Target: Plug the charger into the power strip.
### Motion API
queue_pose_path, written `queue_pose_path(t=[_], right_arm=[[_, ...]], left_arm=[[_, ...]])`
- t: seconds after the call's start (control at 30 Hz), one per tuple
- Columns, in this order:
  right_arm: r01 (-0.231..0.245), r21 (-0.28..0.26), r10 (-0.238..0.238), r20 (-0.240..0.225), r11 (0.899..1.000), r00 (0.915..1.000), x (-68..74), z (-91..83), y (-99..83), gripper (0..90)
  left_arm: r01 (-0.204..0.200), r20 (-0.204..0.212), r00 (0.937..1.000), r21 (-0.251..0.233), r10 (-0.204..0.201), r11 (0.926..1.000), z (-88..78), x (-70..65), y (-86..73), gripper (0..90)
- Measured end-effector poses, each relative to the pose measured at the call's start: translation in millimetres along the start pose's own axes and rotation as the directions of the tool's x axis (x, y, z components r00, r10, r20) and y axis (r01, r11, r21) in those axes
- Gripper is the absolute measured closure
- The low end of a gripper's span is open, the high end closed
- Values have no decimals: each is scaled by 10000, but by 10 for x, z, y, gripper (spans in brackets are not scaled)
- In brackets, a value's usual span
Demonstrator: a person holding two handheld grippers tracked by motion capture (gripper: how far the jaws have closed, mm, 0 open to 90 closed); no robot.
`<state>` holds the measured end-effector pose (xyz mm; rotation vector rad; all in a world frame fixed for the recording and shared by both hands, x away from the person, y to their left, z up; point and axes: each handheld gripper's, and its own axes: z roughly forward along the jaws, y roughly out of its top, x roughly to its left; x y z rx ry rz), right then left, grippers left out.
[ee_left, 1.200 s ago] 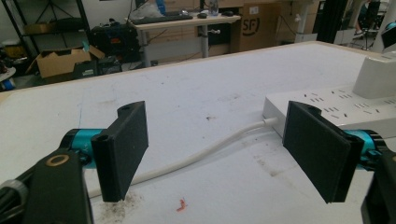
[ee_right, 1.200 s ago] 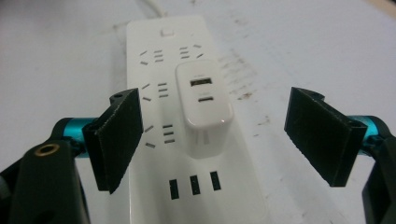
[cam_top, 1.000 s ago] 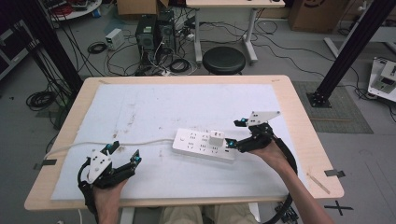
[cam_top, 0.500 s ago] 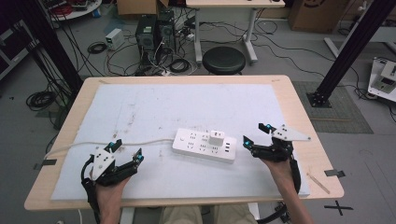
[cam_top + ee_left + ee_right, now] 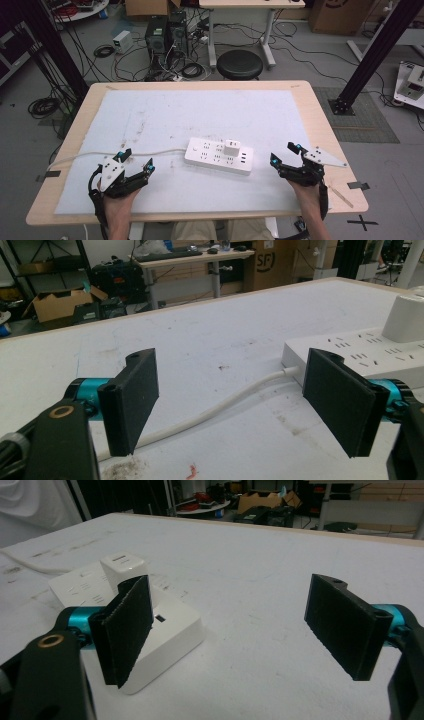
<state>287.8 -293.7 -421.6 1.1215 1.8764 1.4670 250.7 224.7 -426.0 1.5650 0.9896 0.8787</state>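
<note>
A white power strip [image 5: 217,156] lies near the middle of the table, with a white charger cube [image 5: 231,147] plugged into its top. Its white cable [image 5: 115,153] runs left off the table edge. My left gripper [image 5: 137,160] rests open at the front left, a little short of the strip's cable end [image 5: 295,371]. My right gripper [image 5: 285,153] is open at the front right, just clear of the strip's other end [image 5: 165,625]. Nothing sits between either pair of jaws. The charger cube [image 5: 123,569] also stands beyond the left jaw in the right gripper view.
A white sheet [image 5: 200,120] covers most of the wooden table [image 5: 327,135]. Dirty smudges [image 5: 142,127] mark the sheet left of centre. Beyond the far edge stand a black stool [image 5: 240,64], computer towers [image 5: 165,35] and tangled floor cables.
My right gripper has pulled back from the power strip's end toward the front right and now sits apart from it. The left gripper has barely moved.
</note>
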Motion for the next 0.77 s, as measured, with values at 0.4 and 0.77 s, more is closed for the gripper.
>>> queue_pose_path(t=[0.4,0.77], right_arm=[[-157,35,157,106,9999,9998,-68,-60,-58,199],[-176,44,175,148,9998,9997,-73,-69,-71,199]], left_arm=[[-97,94,9999,32,96,9999,60,-24,25,225],[-69,8,10000,-32,69,10000,47,-23,29,225]])
